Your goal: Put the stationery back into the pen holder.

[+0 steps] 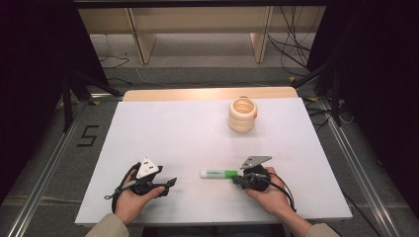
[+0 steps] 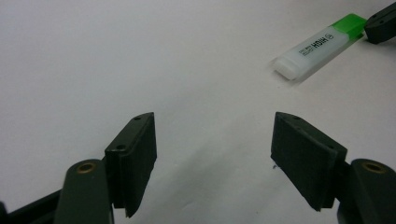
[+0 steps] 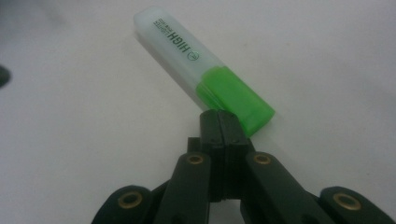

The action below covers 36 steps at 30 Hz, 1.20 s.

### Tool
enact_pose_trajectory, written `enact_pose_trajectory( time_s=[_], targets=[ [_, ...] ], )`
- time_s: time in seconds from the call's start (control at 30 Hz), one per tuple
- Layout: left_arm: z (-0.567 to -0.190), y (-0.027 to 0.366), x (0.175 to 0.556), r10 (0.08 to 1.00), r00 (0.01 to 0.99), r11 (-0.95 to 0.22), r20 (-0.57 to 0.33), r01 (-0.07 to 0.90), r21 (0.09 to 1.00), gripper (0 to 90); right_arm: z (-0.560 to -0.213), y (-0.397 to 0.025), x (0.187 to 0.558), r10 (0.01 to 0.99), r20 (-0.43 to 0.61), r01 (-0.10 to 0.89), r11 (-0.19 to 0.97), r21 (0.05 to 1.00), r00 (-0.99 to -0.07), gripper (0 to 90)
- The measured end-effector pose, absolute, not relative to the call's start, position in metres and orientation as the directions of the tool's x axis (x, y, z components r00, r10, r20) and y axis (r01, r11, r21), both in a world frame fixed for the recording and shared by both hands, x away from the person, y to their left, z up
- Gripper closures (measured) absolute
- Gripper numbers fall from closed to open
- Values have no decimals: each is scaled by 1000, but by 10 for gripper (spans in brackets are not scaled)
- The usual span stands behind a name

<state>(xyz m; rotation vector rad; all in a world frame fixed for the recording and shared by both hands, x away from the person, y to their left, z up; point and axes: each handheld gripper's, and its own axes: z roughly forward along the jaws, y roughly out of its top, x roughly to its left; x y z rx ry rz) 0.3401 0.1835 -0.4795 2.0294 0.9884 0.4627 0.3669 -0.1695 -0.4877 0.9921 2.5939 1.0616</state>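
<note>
The highlighter lies flat on the bench, low and right of centre in the high view, its green end touching the right tool, whose jaws are pressed together on nothing. The left tool stands wide, well apart. It looks light, stiff and slick; I'd grip across the flat barrel mid-length.

Open white table lies ahead of the left gripper, nothing between its 2 spread jaws. To its right, the highlighter lies flat, the right gripper touching its green end. The ribbed cup stands well apart, toward the far edge.
</note>
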Motion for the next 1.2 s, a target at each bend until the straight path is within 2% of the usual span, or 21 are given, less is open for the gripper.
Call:
enact_pose_trajectory(
  time_s=[1.2],
  targets=[
    [-481, 177, 340, 763, 646, -377, -25, 475, 795, 315, -490, -157, 397, 720, 36, 532, 478, 699, -693, 900]
  ],
)
